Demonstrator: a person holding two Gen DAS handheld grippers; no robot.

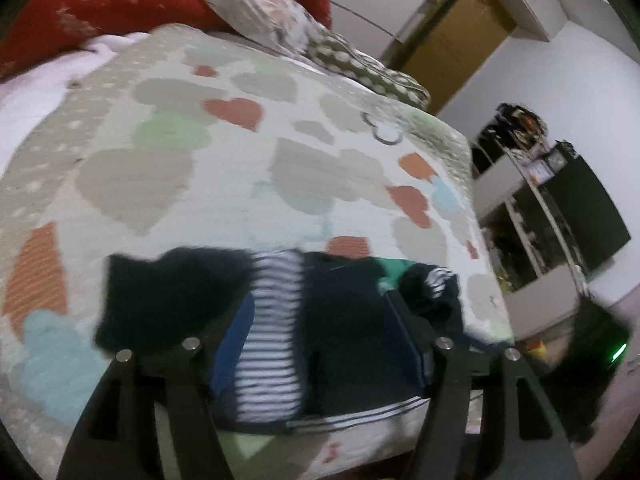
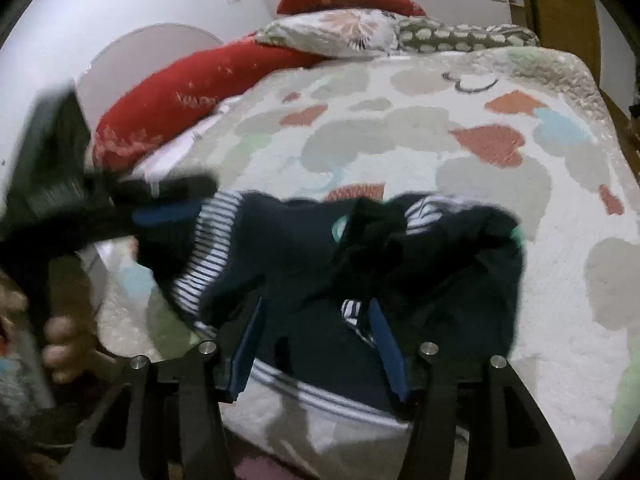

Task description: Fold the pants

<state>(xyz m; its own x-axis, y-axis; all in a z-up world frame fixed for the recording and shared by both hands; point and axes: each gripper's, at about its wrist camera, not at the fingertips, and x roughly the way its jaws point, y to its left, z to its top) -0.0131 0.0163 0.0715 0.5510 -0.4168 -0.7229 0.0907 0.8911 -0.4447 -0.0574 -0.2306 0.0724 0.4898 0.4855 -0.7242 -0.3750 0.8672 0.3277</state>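
Note:
Dark navy pants (image 1: pixel 344 332) with white striped bands lie crumpled near the front edge of the bed; they also show in the right wrist view (image 2: pixel 304 264). My left gripper (image 1: pixel 316 300) is open, its blue-padded fingers (image 1: pixel 236 344) spread over the pants, one on each side of a striped band. My right gripper (image 2: pixel 316 308) is open, fingers (image 2: pixel 384 336) straddling the waistband part of the pants. The left gripper (image 2: pixel 176 200) shows blurred at the left of the right wrist view, at the pants' left end.
The bed carries a quilt with a heart pattern (image 1: pixel 240 168). Red pillows (image 1: pixel 100 4) and a flowered pillow (image 1: pixel 256 12) lie at the far end. A dark shelf unit (image 1: pixel 560 208) and a door (image 1: pixel 452 40) stand to the right of the bed.

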